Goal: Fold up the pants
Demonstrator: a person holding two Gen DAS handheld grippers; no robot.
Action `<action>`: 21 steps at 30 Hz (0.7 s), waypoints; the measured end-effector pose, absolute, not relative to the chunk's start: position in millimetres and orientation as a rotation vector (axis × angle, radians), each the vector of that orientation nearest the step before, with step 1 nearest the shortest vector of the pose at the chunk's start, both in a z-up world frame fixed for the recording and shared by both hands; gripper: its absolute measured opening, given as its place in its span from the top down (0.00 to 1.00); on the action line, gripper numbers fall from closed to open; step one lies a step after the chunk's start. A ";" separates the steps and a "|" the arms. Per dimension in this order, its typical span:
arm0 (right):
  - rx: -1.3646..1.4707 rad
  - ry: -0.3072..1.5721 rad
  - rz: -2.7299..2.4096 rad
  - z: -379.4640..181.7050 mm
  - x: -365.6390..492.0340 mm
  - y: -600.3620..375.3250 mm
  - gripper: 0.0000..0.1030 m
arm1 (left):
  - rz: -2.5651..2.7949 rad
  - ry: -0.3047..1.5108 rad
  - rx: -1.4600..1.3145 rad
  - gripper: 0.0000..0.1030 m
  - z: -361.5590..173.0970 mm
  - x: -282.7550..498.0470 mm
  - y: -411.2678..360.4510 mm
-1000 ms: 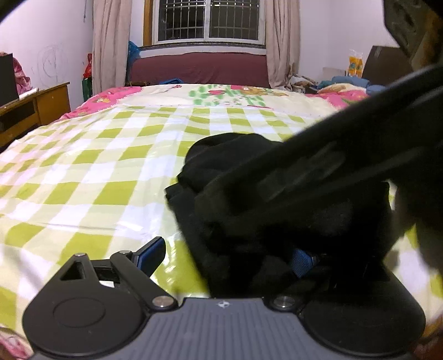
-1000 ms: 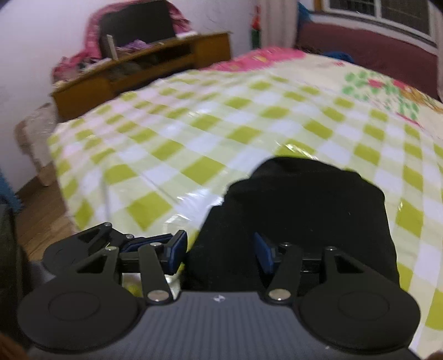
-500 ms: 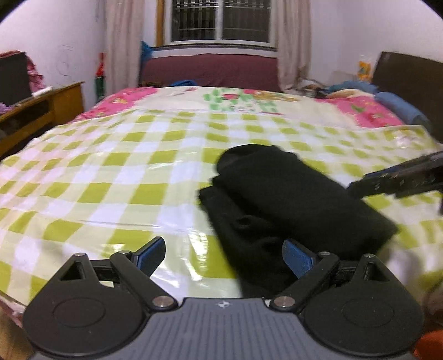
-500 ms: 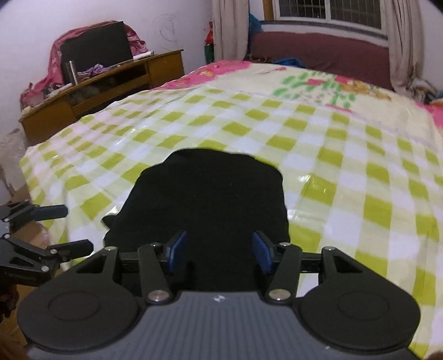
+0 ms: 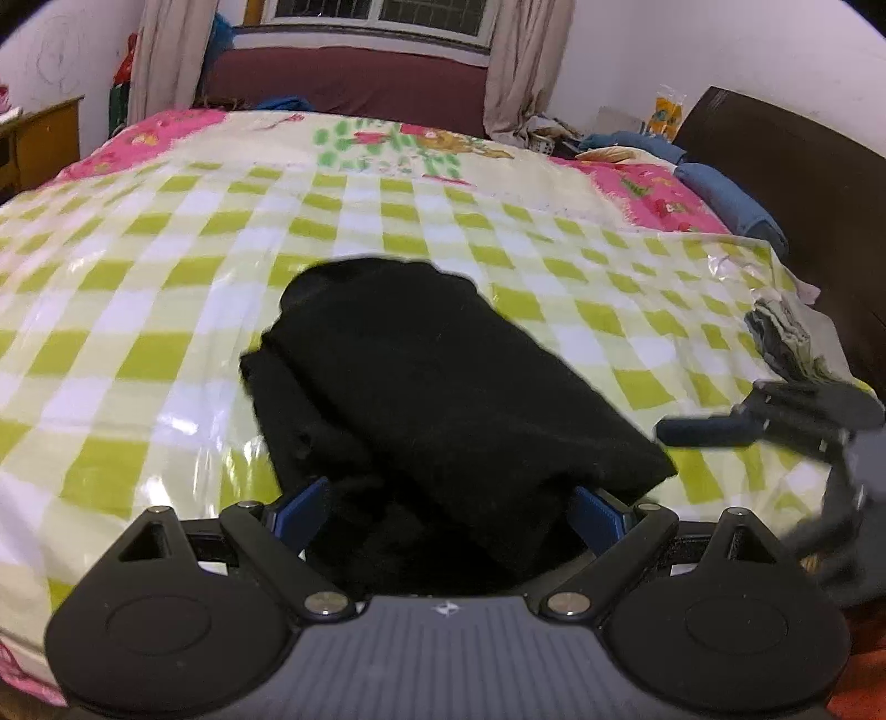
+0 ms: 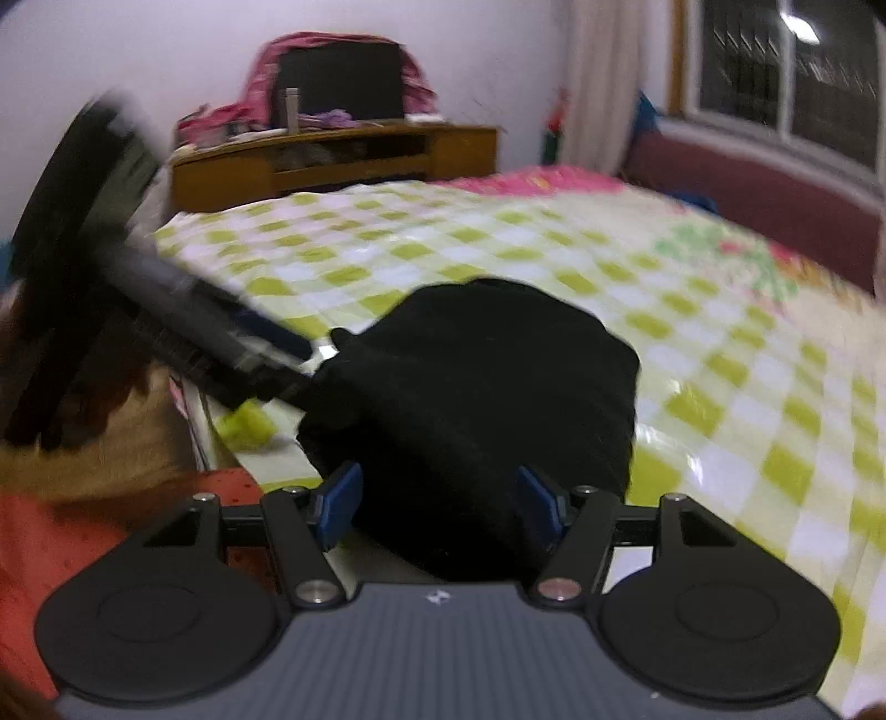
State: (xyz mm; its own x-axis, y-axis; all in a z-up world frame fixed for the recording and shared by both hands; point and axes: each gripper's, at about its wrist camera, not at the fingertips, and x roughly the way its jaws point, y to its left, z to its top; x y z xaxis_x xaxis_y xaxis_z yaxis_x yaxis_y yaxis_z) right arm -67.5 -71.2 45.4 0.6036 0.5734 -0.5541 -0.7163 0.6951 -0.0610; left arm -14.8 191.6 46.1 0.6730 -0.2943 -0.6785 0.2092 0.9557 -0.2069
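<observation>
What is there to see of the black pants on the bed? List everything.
The black pants lie folded into a thick bundle of stacked layers on the green-and-white checked bed cover, near its front edge. The cloth looks soft, matte and fleecy, with no visible print. One end is rounded; a lower layer sticks out along one side. The left hand-held gripper and right hand-held gripper each frame the near end with jaws spread; whether the pads touch the cloth cannot be told.

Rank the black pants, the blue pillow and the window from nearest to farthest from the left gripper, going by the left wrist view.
1. Pants: folded on the bed, right at the left gripper.
2. Blue pillow: far right, by the headboard.
3. Window: on the far wall, past the bed.
</observation>
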 end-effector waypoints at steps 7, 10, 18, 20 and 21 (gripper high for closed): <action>-0.458 0.342 0.821 32.6 -84.7 -42.5 0.32 | -0.285 0.838 -0.042 0.00 55.9 6.9 172.4; -0.466 0.293 0.795 26.7 -86.1 -34.1 0.32 | -0.272 0.845 -0.046 0.00 55.9 12.9 171.2; -0.407 0.368 0.684 21.6 -59.0 -28.9 0.76 | -0.215 0.871 -0.099 0.01 40.4 49.8 174.8; -0.355 0.392 0.671 31.8 -55.2 -39.3 0.91 | -0.232 0.843 -0.094 0.09 48.3 49.3 175.3; -0.333 0.396 0.656 37.1 -53.3 -43.5 0.98 | -0.237 0.835 -0.096 0.16 52.1 50.0 176.7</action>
